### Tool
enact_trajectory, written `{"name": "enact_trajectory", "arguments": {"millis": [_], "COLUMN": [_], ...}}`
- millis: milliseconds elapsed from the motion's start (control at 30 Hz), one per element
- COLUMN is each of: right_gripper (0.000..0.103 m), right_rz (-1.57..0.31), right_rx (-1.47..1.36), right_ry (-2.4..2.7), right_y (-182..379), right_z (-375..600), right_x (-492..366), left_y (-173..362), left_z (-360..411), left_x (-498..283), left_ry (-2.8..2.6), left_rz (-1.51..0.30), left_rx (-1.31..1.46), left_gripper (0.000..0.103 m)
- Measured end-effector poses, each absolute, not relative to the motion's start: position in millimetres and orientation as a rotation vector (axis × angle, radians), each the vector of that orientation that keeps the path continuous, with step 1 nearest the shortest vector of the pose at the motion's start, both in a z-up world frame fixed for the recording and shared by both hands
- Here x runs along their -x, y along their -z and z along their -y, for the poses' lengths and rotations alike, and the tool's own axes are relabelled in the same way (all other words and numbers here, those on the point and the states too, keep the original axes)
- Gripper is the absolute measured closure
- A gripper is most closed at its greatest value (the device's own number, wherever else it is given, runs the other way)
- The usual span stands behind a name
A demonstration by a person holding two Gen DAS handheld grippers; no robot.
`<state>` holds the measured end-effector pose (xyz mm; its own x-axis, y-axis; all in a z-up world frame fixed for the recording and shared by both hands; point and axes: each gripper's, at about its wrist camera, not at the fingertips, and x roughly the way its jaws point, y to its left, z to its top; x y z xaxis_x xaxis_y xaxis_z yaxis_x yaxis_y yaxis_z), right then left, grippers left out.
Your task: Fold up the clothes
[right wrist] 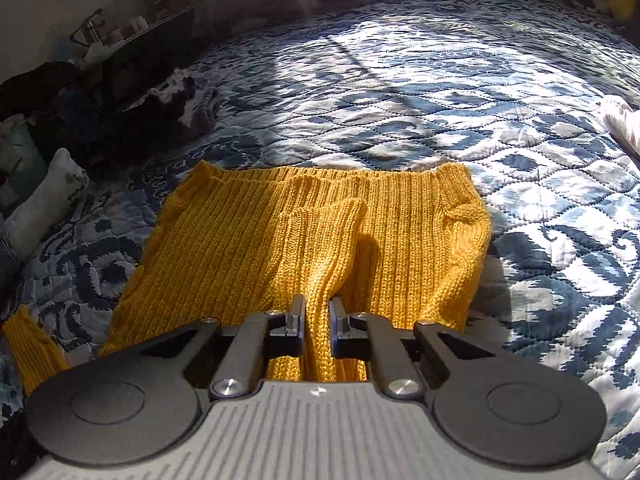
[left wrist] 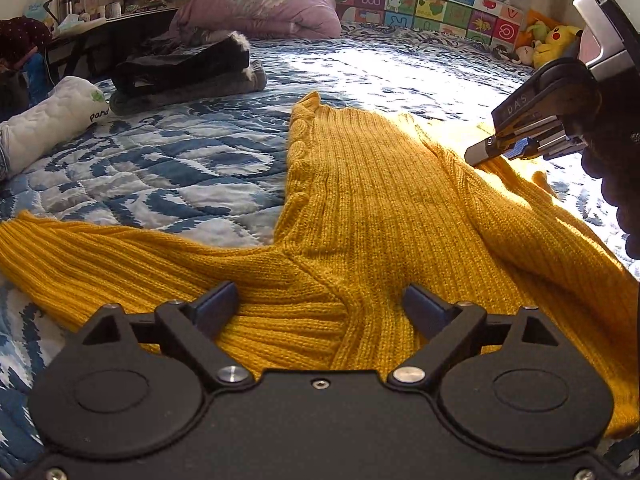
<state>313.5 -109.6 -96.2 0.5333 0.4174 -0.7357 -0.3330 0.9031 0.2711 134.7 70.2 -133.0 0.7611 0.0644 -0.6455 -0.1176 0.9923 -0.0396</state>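
Note:
A mustard-yellow ribbed knit sweater (left wrist: 360, 200) lies flat on the blue-and-white quilted bed (left wrist: 160, 168). One sleeve (left wrist: 100, 252) stretches out to the left. The other sleeve (right wrist: 320, 248) is folded across the body. My left gripper (left wrist: 320, 304) hovers open just above the sweater's shoulder, its fingers wide apart with knit beneath them. My right gripper (right wrist: 316, 320) is shut on the folded sleeve, a ridge of knit pinched between its fingers. In the left wrist view the right gripper (left wrist: 486, 150) appears at the right, held by a gloved hand (left wrist: 616, 184).
A stack of dark and grey folded clothes (left wrist: 188, 76) and a white pillow (left wrist: 48, 120) lie at the left. A pink duvet (left wrist: 264, 8) sits at the bed's head by an alphabet mat (left wrist: 420, 4). Plush toys (left wrist: 552, 40) are at the right corner. Open quilt (right wrist: 440, 92) lies beyond the sweater.

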Motion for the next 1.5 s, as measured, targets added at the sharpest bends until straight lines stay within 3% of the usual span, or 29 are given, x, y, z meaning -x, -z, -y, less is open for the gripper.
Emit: {"name": "enact_trajectory", "arguments": {"millis": [367,733,1000,1067,1167,1500], "right_gripper": [0.091,0.091,0.087,0.071,0.066,0.066], "right_rz": [-0.640,-0.624,-0.710,-0.710,-0.689,-0.611], "right_rx": [-0.277,-0.381,-0.379,-0.353,-0.333,-0.219], "right_ry": [-0.289,-0.014,0.100,0.181,0.236,-0.153], "right_y": [52,85,124,127,124,89], "right_z": [226,356,375,377,382,295], "right_x": [-260,-212,-197,-193,-185,-168], "left_y": [131,131,131,130,128,114], "left_z": [-71,-69,-68,-68,-68,-68], "left_x": [-133,-131,-128,-127,-126,-118], "left_ry": [-0.102,-0.112,-0.114,-0.115,-0.118,-0.082], "left_rz": [-0.702,-0.701,-0.699,-0.698,-0.696,-0.642], "left_rx": [0.088,0.074,0.069,0.068,0.067,0.106], "left_gripper": [0.011,0.011,0.011,0.011,0.011,0.012]}}
